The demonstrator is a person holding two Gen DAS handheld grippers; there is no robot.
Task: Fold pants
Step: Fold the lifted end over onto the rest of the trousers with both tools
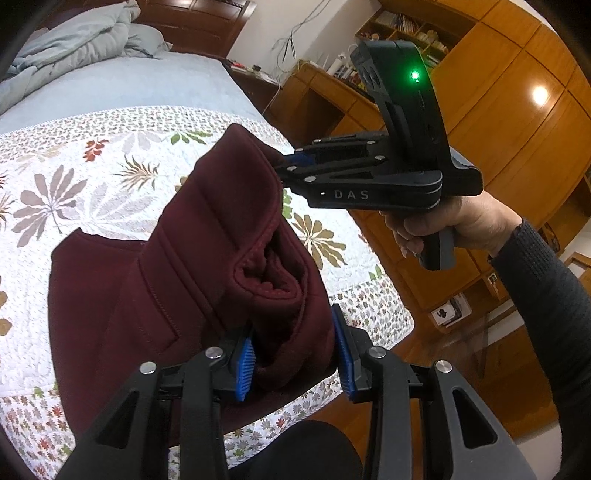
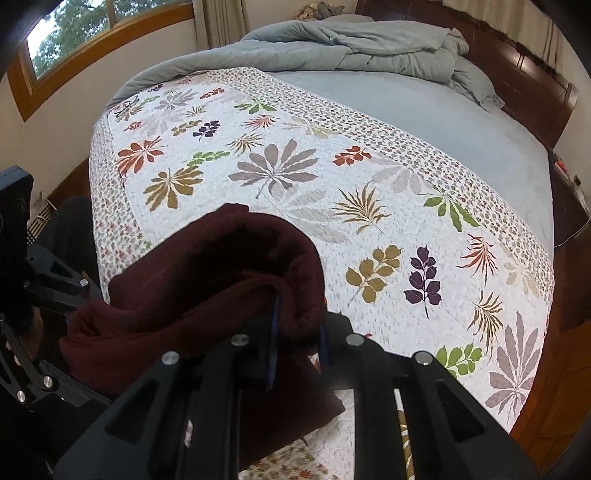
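Both grippers' jaws clamp the maroon pants (image 1: 207, 258), lifted above the quilt (image 1: 92, 177).

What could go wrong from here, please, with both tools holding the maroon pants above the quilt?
1. The left tool pinches a thick rolled bunch of the pants; layers could slip out and undo the fold.
2. The right tool grips only an edge, so it may pull free.
3. The pants hang near the quilt's edge and could land partly off the bed.

We count one pants (image 1: 177, 258), maroon. Two grippers: left (image 1: 295, 363), right (image 1: 286, 166). One hand (image 1: 454, 229) in view, one sleeve (image 1: 546, 295). One bed, one leaf quilt (image 2: 295, 173), one grey duvet (image 2: 351, 40). One window (image 2: 74, 33).
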